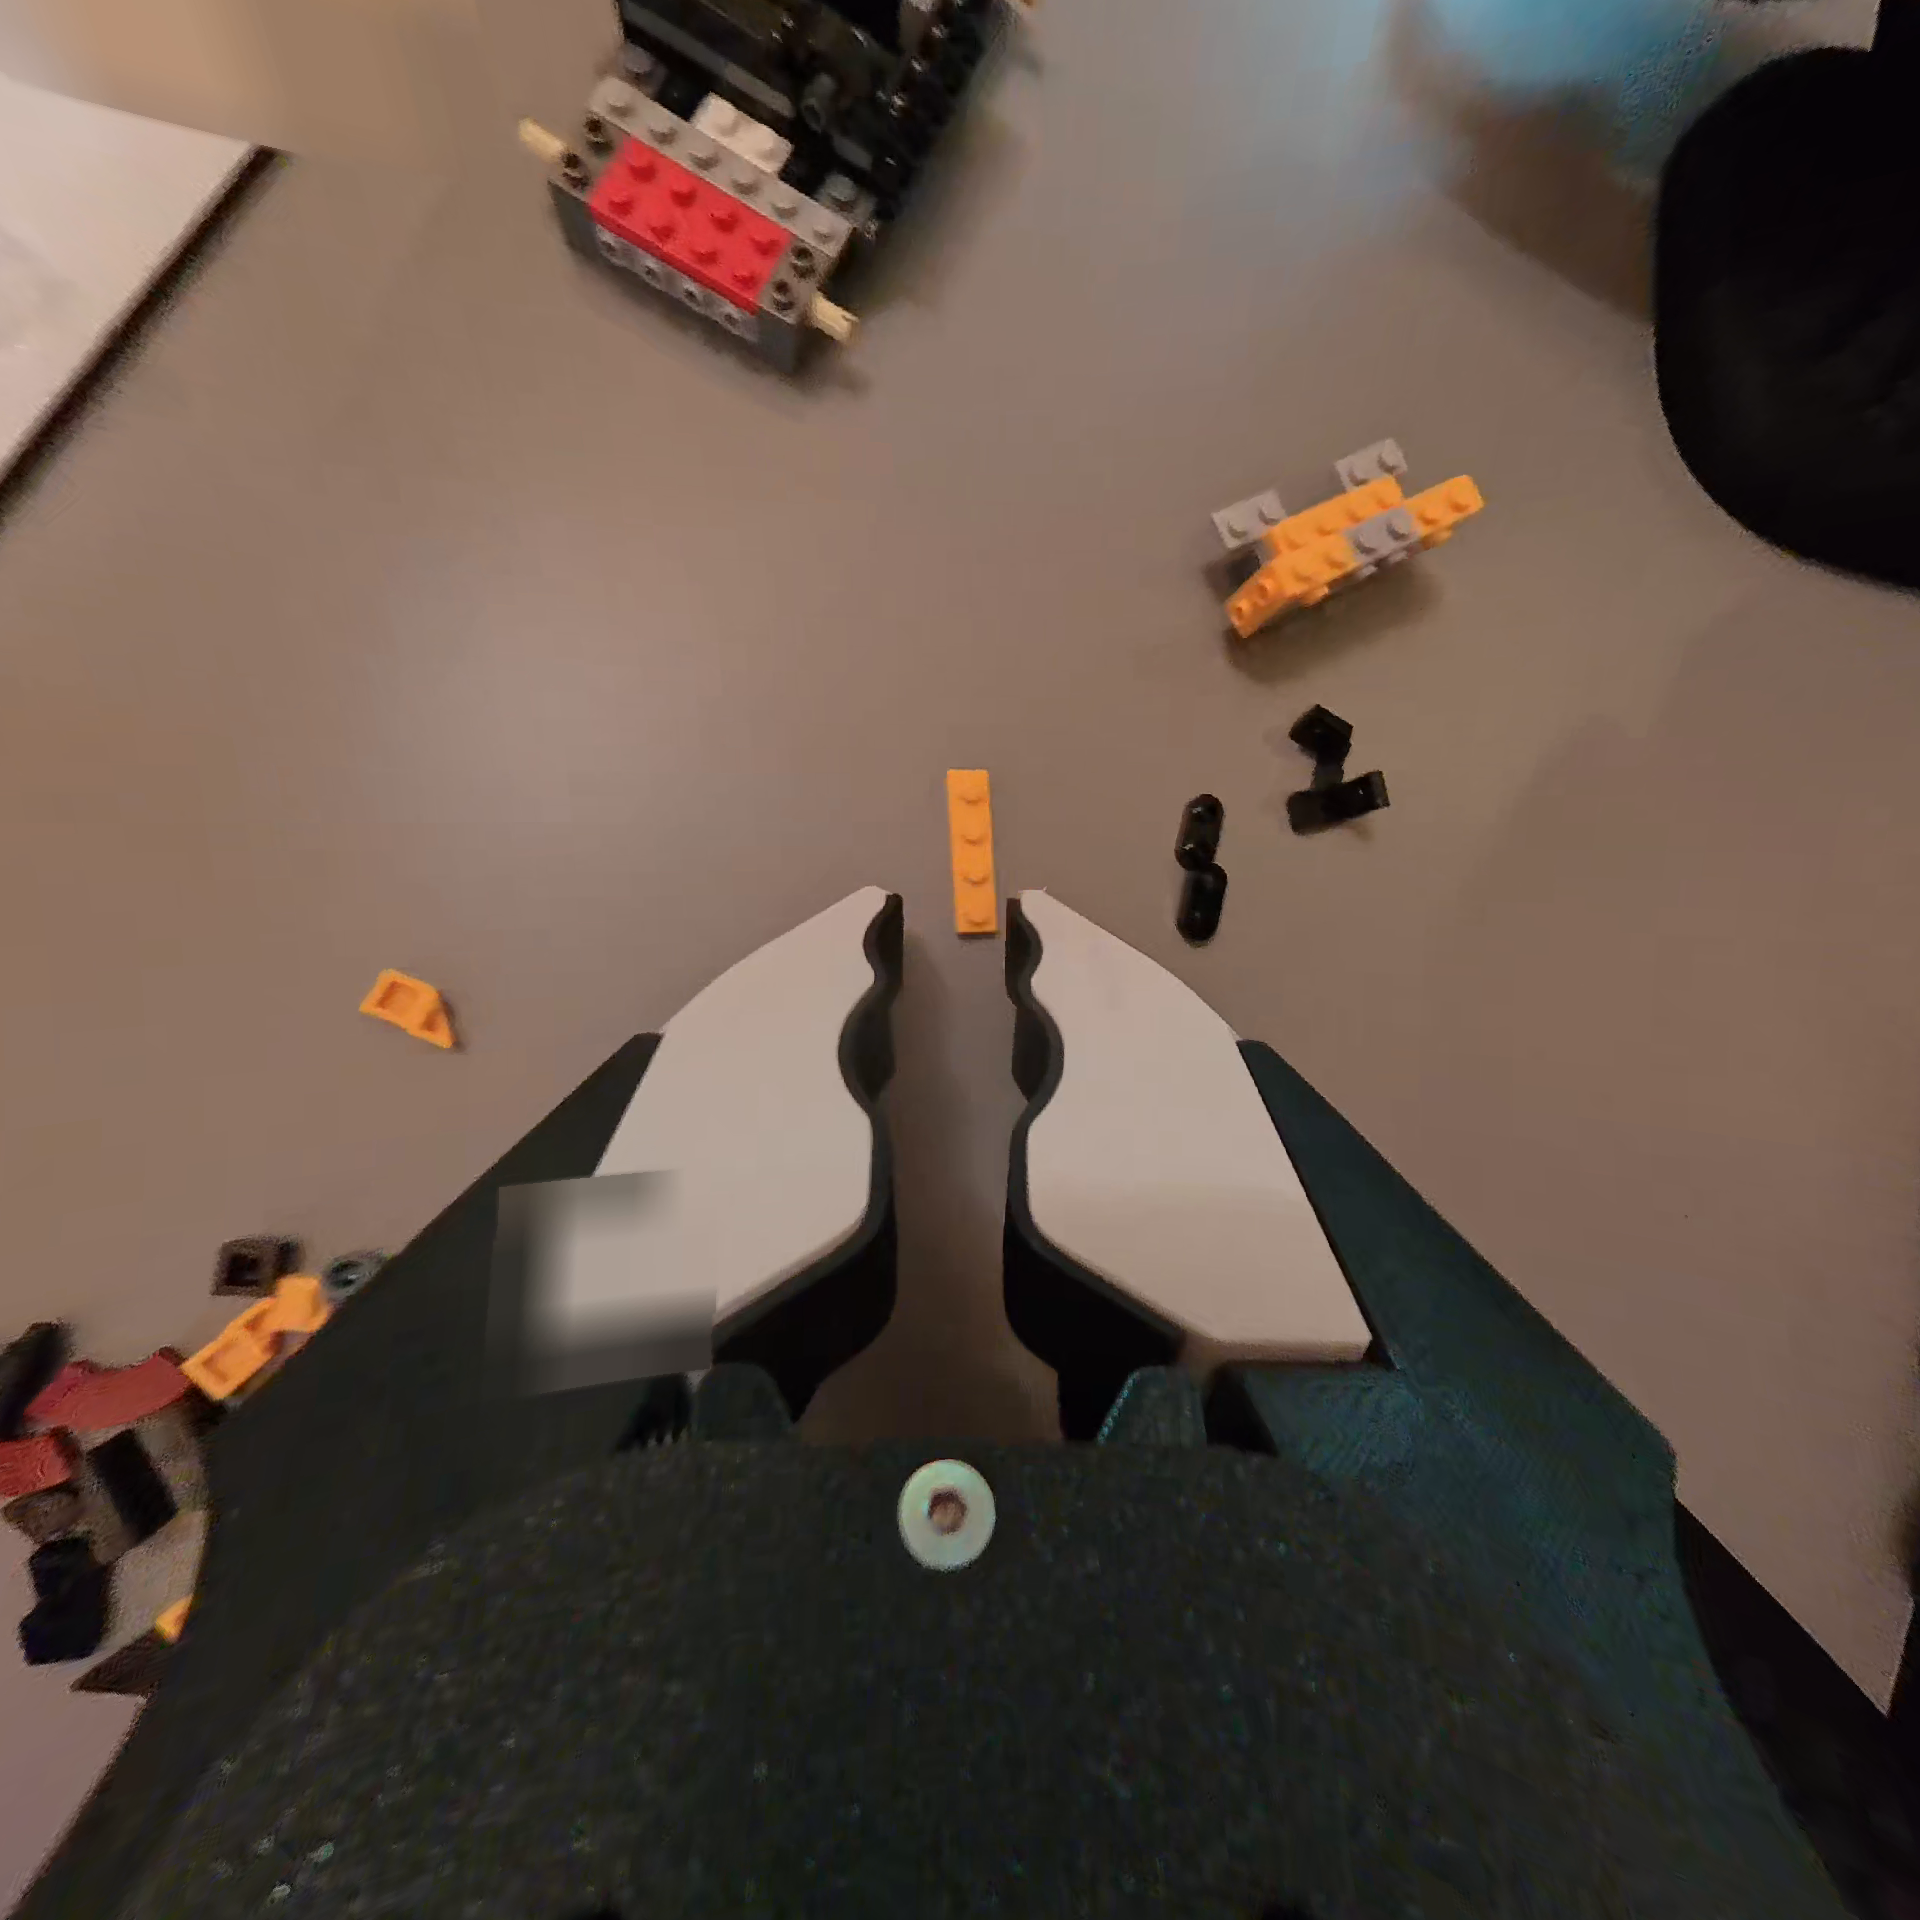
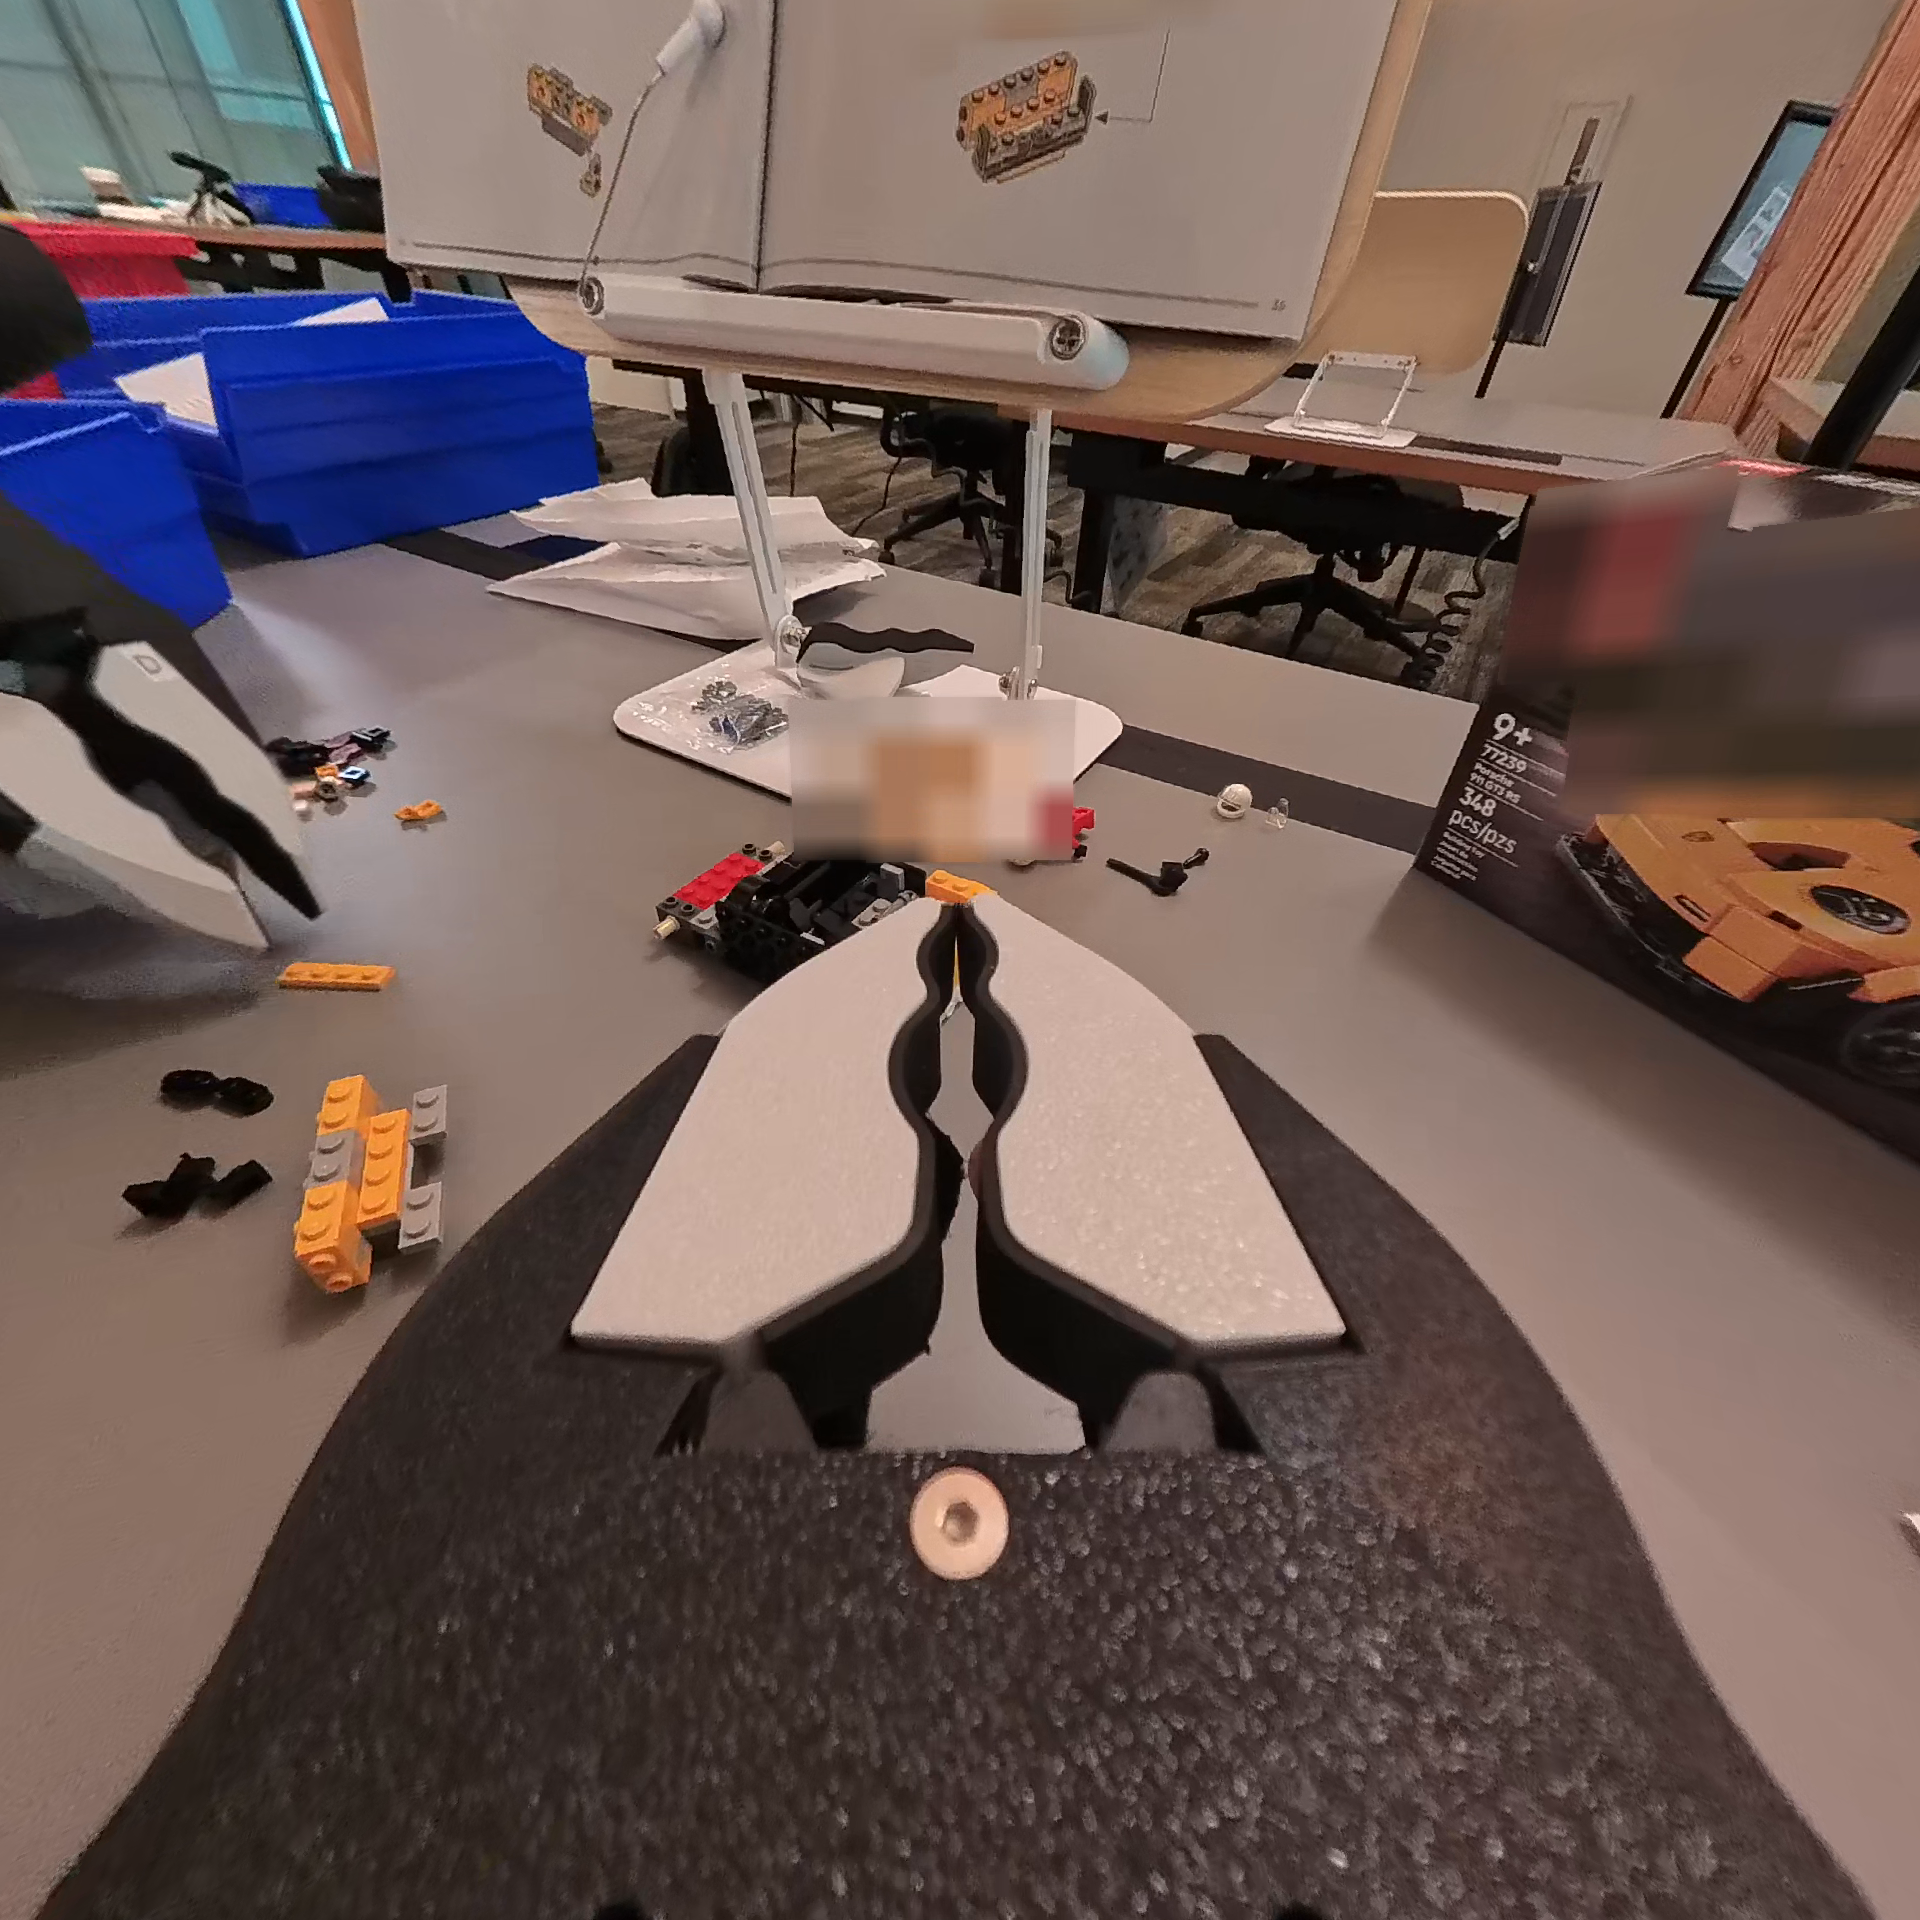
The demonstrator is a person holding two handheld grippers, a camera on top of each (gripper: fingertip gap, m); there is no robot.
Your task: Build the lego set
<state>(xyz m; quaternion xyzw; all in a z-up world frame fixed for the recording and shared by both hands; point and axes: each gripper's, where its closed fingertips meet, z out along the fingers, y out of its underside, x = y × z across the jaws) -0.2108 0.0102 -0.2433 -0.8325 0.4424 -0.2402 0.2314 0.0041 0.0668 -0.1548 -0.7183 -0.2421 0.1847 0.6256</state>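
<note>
My left gripper [image 1: 954,909] is open and empty, its tips just short of a flat orange 1x4 plate [image 1: 970,852] lying on the grey table. The same plate shows in the right wrist view [image 2: 336,976], below the left gripper [image 2: 291,914]. My right gripper [image 2: 957,904] is shut on a small orange piece [image 2: 958,886], held above the table in front of the black chassis with a red plate [image 2: 790,904]. The chassis also shows far ahead in the left wrist view [image 1: 717,208]. An orange and grey sub-assembly [image 1: 1340,540] lies to the right, also seen in the right wrist view [image 2: 369,1179].
Small black pieces [image 1: 1200,868] [image 1: 1335,774] lie right of the plate. An orange wedge [image 1: 407,1008] and a pile of loose pieces [image 1: 104,1455] lie at the left. An instruction booklet on a stand [image 2: 831,156], blue bins [image 2: 312,436] and the set's box [image 2: 1714,831] ring the table. There is about 25 cm between the tips of the two grippers.
</note>
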